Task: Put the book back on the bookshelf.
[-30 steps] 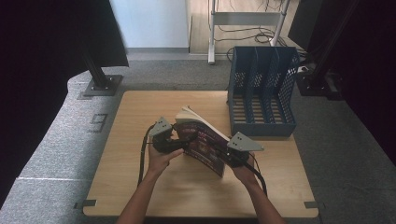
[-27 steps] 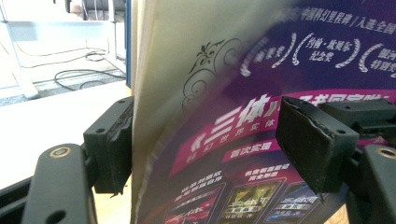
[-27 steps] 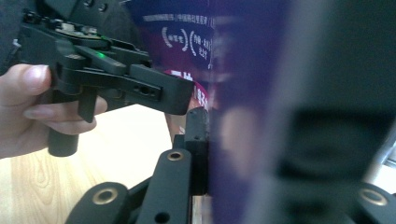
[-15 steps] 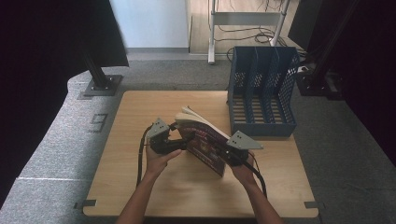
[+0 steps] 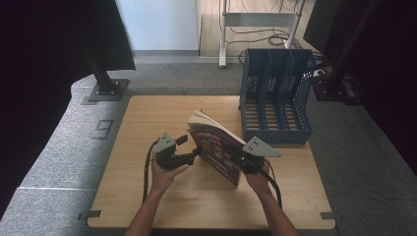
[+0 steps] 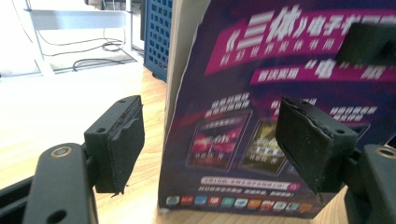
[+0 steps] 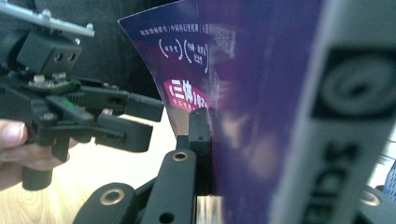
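Observation:
A paperback book (image 5: pixel 216 147) with a purple cover stands tilted on its lower edge in the middle of the wooden table (image 5: pixel 142 118). My right gripper (image 5: pixel 244 164) is shut on its near right edge. In the right gripper view the left pad (image 7: pixel 201 135) presses flat on the cover (image 7: pixel 243 84). My left gripper (image 5: pixel 193 147) is held level just left of the book, its jaws open and pointing at the cover. In the left gripper view the book's lower left corner (image 6: pixel 187 186) lies between and just beyond the two pads (image 6: pixel 116 144), which do not touch it. The left gripper (image 7: pixel 156 121) also shows in the right gripper view.
A blue mesh file holder (image 5: pixel 275 93) with several upright slots stands at the table's far right, just behind the book. Grey carpet surrounds the table, and a black stand base (image 5: pixel 105 88) sits off the far left corner.
My left gripper has sunk slightly and drawn a little back from the book's cover. The right gripper and the book have stayed where they were.

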`<state>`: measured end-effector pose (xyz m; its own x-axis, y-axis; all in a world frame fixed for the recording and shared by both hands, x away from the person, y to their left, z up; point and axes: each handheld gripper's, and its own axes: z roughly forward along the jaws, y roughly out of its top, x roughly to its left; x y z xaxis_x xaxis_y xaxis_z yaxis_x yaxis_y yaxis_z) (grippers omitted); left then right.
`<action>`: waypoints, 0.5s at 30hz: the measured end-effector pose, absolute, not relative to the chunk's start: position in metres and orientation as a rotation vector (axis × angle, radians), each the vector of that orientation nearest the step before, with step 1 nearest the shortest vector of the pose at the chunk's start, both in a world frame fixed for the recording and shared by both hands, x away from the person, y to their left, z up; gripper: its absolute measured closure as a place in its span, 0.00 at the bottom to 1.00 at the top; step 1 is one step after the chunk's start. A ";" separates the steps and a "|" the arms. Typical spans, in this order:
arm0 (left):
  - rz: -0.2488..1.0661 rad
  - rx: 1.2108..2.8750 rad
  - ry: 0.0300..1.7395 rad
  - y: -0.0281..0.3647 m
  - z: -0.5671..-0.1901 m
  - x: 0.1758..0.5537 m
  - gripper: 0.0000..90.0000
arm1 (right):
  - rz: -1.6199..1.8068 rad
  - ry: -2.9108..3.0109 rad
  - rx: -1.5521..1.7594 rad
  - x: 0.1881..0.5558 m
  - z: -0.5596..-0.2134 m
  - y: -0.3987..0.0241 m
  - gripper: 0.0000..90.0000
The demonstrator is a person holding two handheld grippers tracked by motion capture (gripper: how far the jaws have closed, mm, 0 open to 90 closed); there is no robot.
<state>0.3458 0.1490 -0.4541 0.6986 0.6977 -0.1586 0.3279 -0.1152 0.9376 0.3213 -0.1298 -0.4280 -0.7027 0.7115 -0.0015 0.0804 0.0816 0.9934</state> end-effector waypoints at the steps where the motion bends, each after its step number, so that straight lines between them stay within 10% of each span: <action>1: 0.381 1.721 0.830 0.149 -0.457 0.345 0.26 | 1.669 1.862 0.780 0.321 -0.427 -0.132 0.91; 15: 0.340 1.740 0.852 0.146 -0.474 0.342 0.26 | 1.690 1.818 0.806 0.319 -0.420 -0.141 0.91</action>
<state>0.3418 0.1458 -0.4739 0.6987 0.6904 -0.1878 0.3714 -0.1257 0.9199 0.3193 -0.1405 -0.4203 -0.6846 0.7287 0.0191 0.0720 0.0415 0.9965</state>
